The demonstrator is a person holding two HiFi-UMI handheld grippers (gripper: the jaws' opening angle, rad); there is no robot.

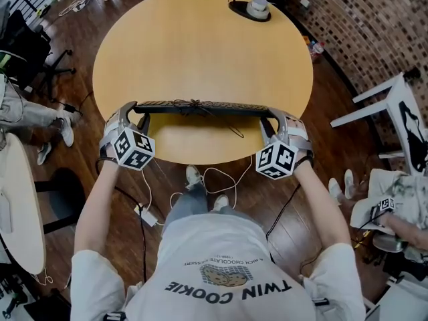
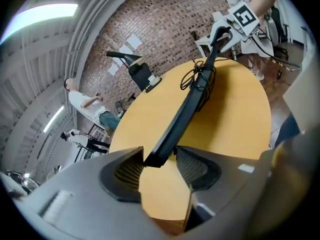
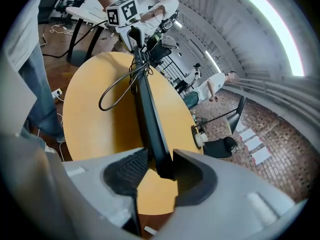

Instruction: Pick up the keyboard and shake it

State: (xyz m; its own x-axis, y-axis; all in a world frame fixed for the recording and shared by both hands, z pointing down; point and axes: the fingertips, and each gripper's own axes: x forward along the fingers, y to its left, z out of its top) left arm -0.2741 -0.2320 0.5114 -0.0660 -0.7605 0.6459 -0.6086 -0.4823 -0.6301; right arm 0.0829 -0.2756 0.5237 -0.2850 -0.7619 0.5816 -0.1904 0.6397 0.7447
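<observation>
Round wooden table [image 1: 200, 39] mid-frame, black oval base [image 1: 242, 9] carrying a white cup-shaped piece [image 1: 258, 6] at its 1 o'clock rim, white chair [image 1: 394, 105] at 3, white charger [image 1: 147, 214] at 7, white tabletop [image 1: 17, 206] at 8.

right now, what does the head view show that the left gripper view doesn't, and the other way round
Only the head view: the left marker cube, the operator's printed shirt, a white cable on the floor. Only the left gripper view: the pads of the left claw pressed on one end of the keyboard, a person by the brick wall. Both: the keyboard, its bundled cord, the round table, the right claw.
</observation>
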